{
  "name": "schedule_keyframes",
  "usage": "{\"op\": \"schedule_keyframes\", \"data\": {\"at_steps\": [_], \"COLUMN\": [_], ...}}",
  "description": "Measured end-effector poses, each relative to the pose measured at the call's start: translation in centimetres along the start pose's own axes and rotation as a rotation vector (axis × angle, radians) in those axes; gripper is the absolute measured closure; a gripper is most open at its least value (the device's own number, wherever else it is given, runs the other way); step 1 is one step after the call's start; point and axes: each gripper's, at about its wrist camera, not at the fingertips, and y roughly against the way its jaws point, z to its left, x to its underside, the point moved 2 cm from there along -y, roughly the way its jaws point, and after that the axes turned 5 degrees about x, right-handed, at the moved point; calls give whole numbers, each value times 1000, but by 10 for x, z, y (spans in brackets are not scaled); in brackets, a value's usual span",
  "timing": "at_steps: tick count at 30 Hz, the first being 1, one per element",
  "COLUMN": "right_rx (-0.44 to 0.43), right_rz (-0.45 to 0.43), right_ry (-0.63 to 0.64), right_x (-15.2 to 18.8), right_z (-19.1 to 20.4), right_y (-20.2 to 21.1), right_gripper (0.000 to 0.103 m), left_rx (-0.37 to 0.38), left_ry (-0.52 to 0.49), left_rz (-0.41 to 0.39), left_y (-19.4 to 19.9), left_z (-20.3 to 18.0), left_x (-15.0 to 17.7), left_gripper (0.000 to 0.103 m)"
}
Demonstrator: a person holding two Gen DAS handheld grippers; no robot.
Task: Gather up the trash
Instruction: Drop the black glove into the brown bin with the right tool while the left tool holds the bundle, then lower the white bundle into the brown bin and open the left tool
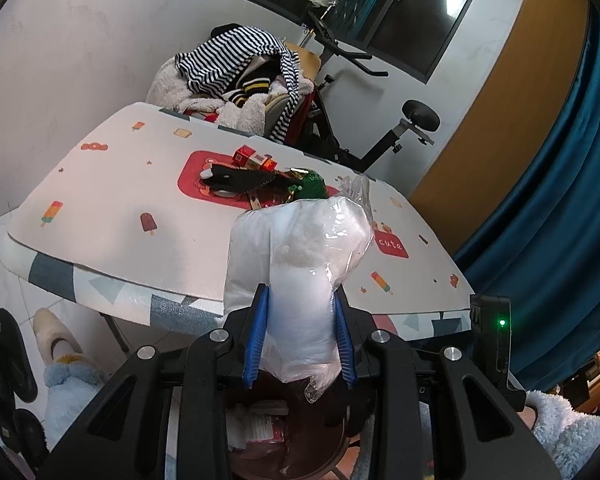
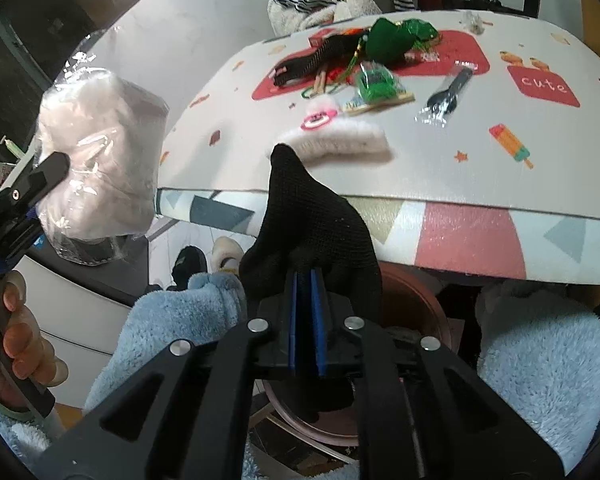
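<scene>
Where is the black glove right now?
The black glove is clamped in the right gripper, off the table's near edge and above the brown bin.

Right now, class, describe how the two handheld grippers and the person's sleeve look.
Both the left gripper and right gripper have matte black, slotted linkage frames with silver round bolts and ribbed blue finger pads. The sleeve is fluffy light-blue fleece.

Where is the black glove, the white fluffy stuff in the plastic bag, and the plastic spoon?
black glove [image 2: 312, 224], right wrist view, knitted palm area.
white fluffy stuff in the plastic bag [image 1: 300, 280], left wrist view, bag's middle.
plastic spoon [image 2: 448, 94], right wrist view, handle.
</scene>
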Motion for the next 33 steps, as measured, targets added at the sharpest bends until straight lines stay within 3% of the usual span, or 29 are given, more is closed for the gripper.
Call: {"op": "schedule_keyframes", "data": {"at_steps": [5, 7, 9, 12, 18, 30, 33], "right_rx": [31, 47, 74, 131, 241, 321, 330], "right_rz": [-7, -35, -80, -139, -203, -294, -306], "right_ry": [10, 7, 3, 1, -34, -138, -144], "right_x": [1, 0, -1, -2, 0, 3, 4], "right_z": [0, -1, -3, -10, -30, -62, -64], "right_y": [-2, 1, 8, 15, 23, 41, 43], "right_gripper": [64, 46, 39, 16, 6, 6, 6], "left_rx": [6, 12, 15, 14, 12, 24, 29], "left_ry": [2, -5, -16, -25, -33, -67, -77], "left_rz": [22, 29, 40, 53, 75, 164, 181], "left_y": [-6, -7, -10, -13, -20, -48, -54], "left_z": [1, -1, -3, -6, -11, -20, -23], "left_x": [6, 8, 11, 16, 24, 46, 50], "left_gripper": [72, 72, 71, 71, 70, 70, 64]}}
